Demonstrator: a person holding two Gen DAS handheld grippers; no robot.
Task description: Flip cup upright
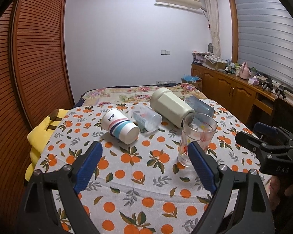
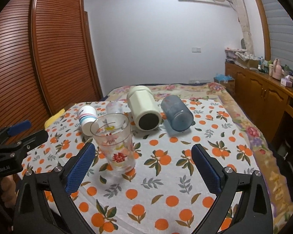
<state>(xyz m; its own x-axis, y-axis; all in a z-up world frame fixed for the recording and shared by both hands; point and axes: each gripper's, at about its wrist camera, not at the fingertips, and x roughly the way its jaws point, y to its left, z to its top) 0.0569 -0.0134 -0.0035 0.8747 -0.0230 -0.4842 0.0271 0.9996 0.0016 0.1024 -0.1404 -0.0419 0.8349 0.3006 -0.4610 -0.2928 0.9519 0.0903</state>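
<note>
Glass cup (image 2: 115, 142) with a red Chinese sign stands upright and empty on the orange-print cloth (image 2: 166, 175). Behind it lie a striped paper cup (image 1: 120, 125), a clear plastic cup (image 1: 146, 120), a cream jar (image 2: 143, 109) and a blue cup (image 2: 176, 113). Left hand-held gripper (image 1: 145, 157) and right hand-held gripper (image 2: 142, 157) are wide, holding nothing.

The clear glass cup (image 1: 196, 136) (image 2: 115, 142) with red and pink prints stands upright, mouth up, on the near part of the orange-print tablecloth (image 1: 138, 177) (image 2: 166, 175). Looks empty.
</note>
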